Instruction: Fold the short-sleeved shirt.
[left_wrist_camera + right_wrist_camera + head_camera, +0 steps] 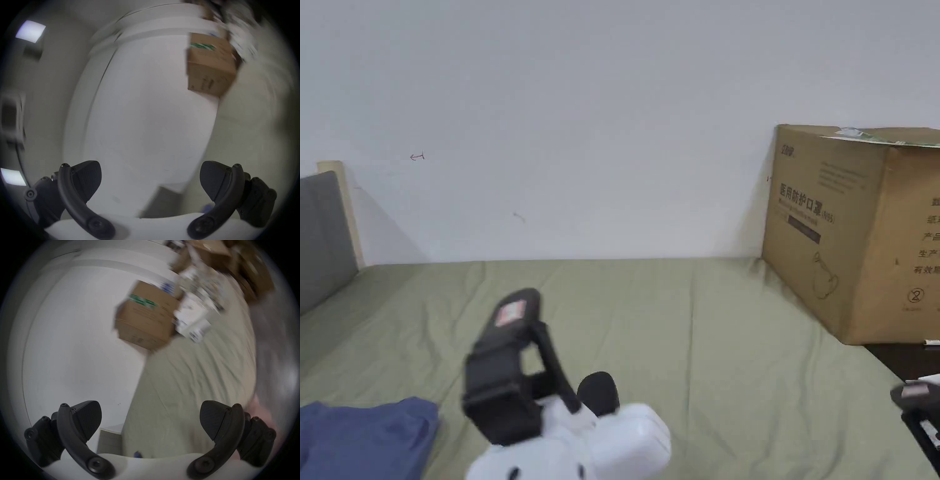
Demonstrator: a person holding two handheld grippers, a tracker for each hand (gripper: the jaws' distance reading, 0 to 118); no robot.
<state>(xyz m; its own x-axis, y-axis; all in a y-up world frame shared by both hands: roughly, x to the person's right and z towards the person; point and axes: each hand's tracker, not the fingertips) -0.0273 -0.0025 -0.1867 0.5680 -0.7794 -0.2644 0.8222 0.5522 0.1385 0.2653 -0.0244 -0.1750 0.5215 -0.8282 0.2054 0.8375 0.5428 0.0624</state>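
Hovering: left gripper [515, 325] sits low in the centre-left of the head view, black body over a white housing, blurred, raised above the bed.
Left jaws: spread wide in the left gripper view [150, 181], nothing between them, just pale wall behind.
Right gripper: a dark sliver at the lower right edge of the head view [915, 400]; in its own view [150, 421] the jaws stand wide apart, empty, with green sheet and wall showing through the gap.
Shirt: blue short-sleeved shirt [365, 437] bunched in the lower left corner of the head view, lying on the sheet.
Shirt versus jaws: off to the left of the left gripper and below it in the frame, not touching either jaw; well apart from the right gripper across the picture.
Bed: olive-green sheet [706, 337], lightly wrinkled.
Box: cardboard box [853, 231] at the right edge, against the white wall [581, 125].
Focus: both gripper views are smeared, fine detail unreadable.
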